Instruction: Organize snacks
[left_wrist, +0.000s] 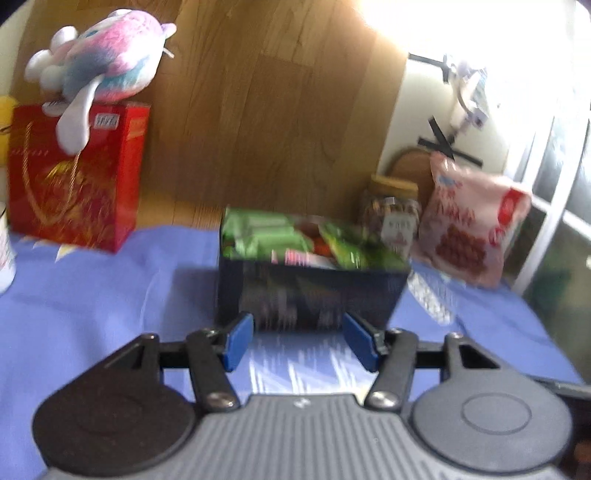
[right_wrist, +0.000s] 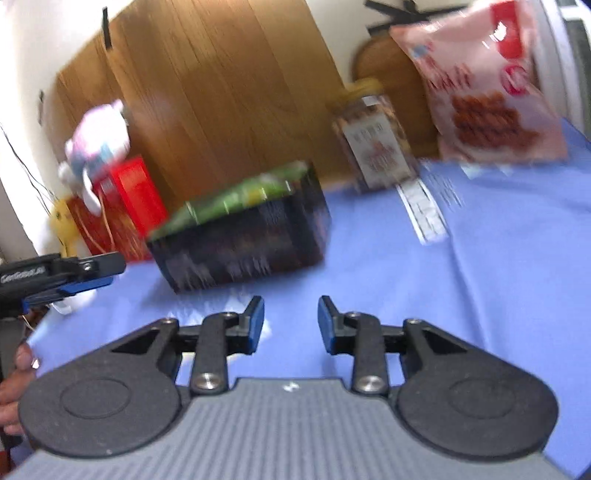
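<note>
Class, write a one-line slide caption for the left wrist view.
Open left gripper faces a dark box full of green snack packets on a blue cloth.

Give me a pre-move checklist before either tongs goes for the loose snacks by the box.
1. Left tongs open and empty: ok.
2. Right tongs open and empty: ok.
3. Dark box upright on the blue cloth, top open: ok.
4. Room left in the box: not ok, green packets heap to the rim.
5. Jar and pink bag standing behind-right of the box, unobstructed: ok.
6. Image sharpness for aiming: not ok, both views motion-blurred.
</note>
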